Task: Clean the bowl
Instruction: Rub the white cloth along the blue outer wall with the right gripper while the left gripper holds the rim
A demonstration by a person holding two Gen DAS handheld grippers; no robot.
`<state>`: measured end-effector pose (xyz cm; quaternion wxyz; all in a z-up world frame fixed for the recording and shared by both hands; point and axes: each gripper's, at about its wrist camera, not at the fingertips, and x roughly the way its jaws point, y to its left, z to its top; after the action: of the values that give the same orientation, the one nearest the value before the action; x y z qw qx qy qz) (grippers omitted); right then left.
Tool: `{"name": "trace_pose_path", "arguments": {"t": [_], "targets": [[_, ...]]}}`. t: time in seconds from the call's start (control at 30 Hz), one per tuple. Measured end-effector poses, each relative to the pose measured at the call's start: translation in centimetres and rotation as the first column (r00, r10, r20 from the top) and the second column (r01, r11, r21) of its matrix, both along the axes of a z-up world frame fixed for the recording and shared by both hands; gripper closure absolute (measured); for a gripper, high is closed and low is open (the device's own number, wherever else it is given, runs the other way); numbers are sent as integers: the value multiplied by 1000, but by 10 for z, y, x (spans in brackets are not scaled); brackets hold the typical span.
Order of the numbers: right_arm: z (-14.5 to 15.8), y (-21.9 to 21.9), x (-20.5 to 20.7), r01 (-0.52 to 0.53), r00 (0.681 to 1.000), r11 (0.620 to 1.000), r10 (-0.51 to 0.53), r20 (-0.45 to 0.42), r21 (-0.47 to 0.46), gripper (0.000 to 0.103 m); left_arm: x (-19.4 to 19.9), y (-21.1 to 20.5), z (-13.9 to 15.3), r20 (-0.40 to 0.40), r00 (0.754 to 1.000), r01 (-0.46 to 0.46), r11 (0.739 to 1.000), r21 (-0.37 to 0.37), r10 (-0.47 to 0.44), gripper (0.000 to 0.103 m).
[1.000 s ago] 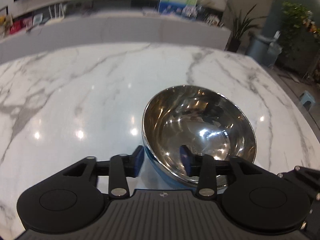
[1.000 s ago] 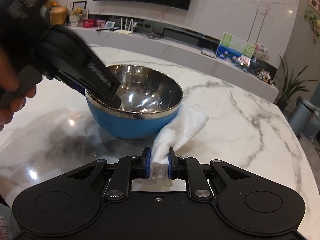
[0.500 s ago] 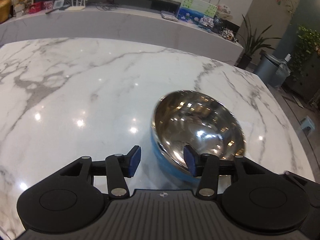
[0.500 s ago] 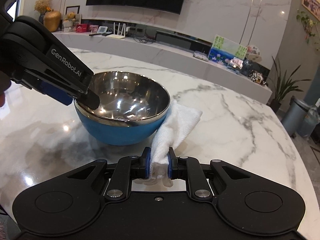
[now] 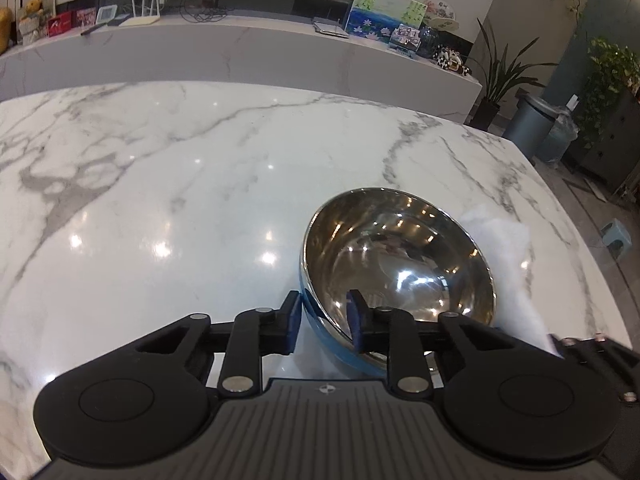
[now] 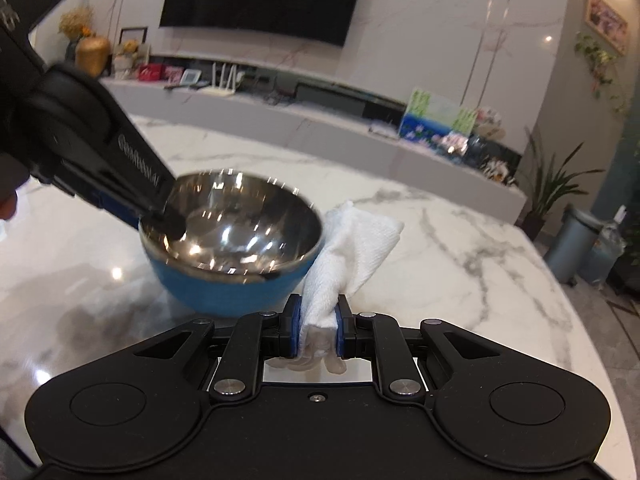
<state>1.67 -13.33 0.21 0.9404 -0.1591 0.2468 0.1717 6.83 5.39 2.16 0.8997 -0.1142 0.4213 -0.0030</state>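
Note:
The bowl (image 5: 400, 272), steel inside and blue outside, stands on the white marble table (image 5: 160, 200). My left gripper (image 5: 323, 320) straddles its near rim, one pad inside and one against the blue wall, jaws closing on the rim. From the right wrist view the bowl (image 6: 240, 240) is slightly blurred, and the left gripper's fingers (image 6: 168, 216) reach down onto its left rim. My right gripper (image 6: 318, 328) is shut on a bunched white cloth (image 6: 352, 248), which leans against the bowl's right side. That cloth (image 5: 508, 248) shows beyond the bowl in the left wrist view.
The table's rounded edge (image 5: 560, 208) runs along the right. Beyond it stand a grey bin (image 5: 528, 128), potted plants (image 5: 500, 72) and a small blue stool (image 5: 616, 236). A long low sideboard (image 5: 240, 48) with a painting and ornaments crosses the back.
The left jaws have narrowed from wide open down onto the bowl's rim. The white cloth now shows beyond the bowl in the left view. The right gripper keeps its hold on the cloth.

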Motion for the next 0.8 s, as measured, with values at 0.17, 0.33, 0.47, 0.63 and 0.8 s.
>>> {"name": "trace_pose_path", "arguments": {"t": [0.17, 0.33, 0.47, 0.63, 0.8], "targets": [[-3, 5, -2, -40, 999, 999, 40, -17, -19, 89, 1, -3, 0, 5, 1000, 8, 1000, 20, -8, 82], [-12, 12, -1, -89, 992, 995, 85, -92, -38, 89, -1, 0, -2, 5, 1000, -2, 1000, 6, 2, 82], [-19, 15, 0, -106, 986, 993, 99, -135, -48, 89, -5, 1, -4, -5, 1000, -9, 1000, -25, 9, 72], [-22, 15, 1, -106, 983, 993, 97, -154, -55, 89, -7, 1, -8, -37, 999, -15, 998, -69, 13, 60], [-21, 15, 1, -97, 985, 994, 88, -148, -55, 89, -6, -1, -7, -43, 999, -6, 998, -60, 3, 64]]}}
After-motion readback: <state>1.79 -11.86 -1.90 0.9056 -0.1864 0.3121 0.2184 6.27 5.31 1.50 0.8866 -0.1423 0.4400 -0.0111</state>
